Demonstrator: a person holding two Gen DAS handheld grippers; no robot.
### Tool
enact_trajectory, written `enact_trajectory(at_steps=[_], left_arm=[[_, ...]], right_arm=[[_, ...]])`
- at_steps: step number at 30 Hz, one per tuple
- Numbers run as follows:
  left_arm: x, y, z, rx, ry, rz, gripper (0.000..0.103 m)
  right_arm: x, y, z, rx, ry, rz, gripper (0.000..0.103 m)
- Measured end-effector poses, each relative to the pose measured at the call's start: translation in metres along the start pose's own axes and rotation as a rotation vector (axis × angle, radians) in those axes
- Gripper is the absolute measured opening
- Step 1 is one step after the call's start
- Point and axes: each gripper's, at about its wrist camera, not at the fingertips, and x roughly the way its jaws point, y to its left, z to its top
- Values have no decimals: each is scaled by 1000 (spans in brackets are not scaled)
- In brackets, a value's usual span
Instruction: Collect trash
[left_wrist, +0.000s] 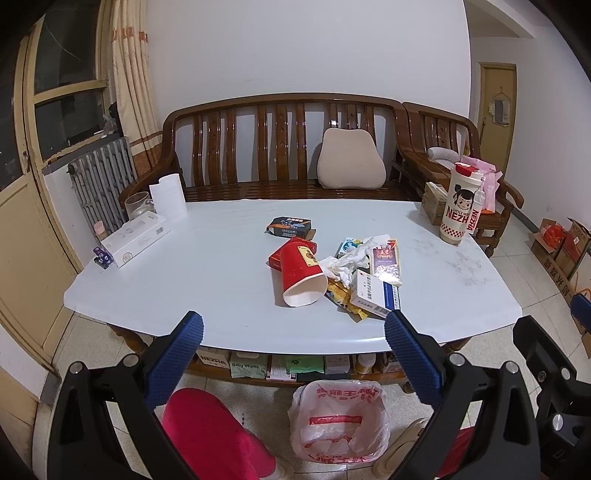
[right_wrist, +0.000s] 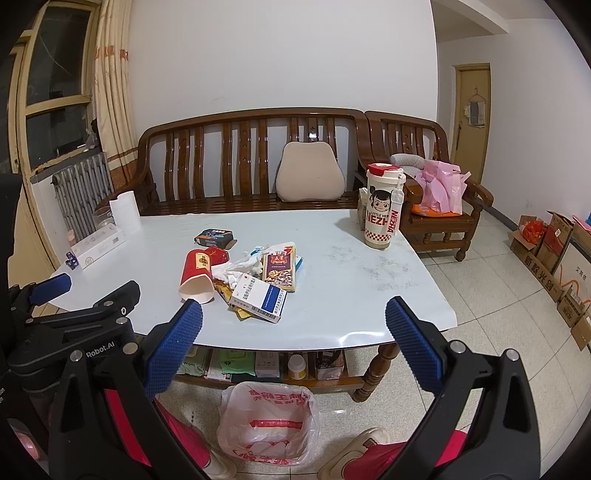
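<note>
White table (left_wrist: 207, 280), wide and rounded, filling the middle of both wrist views; wooden bench (left_wrist: 280, 147) behind it at 12 o'clock. On the floor below the table's near edge, at 6 o'clock, a small bin lined with a white and red plastic bag (left_wrist: 341, 421), mouth open, seemingly nothing in it yet. At 2 o'clock on the table, a tall cartoon-printed tumbler (left_wrist: 460, 206), upright, well apart from the litter.

Trash heaped just right of table centre: a red paper cup (left_wrist: 301, 275) lying on its side, mouth toward the camera, resting against a red packet (left_wrist: 280, 256); crumpled white tissue (left_wrist: 345, 264) beside it; a dark printed box (left_wrist: 386, 264) at 3 o'clock of the tissue; a white and blue medicine box (left_wrist: 375, 295) nearest the edge, over yellow wrappers (left_wrist: 345, 301). A dark carton (left_wrist: 290, 227) alone at 12 o'clock of the heap.

Left tool (left_wrist: 293, 341) spread wide, holding nothing, hovering short of the near edge. Right tool (right_wrist: 293, 341) likewise spread and empty.

Step in hand, by judgement: the very start, nothing collected. Next move likely calls for reaching forward over the edge, closing on a nearby piece such as the cup, then carrying it down to the bag.
</note>
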Motion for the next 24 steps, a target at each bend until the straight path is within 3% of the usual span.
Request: enact_trajectory(at_steps=[24], left_arm=[[-1,4,2,0,-3,3,96]], right_arm=[[-3,2,2,-4,-1,-1,97]])
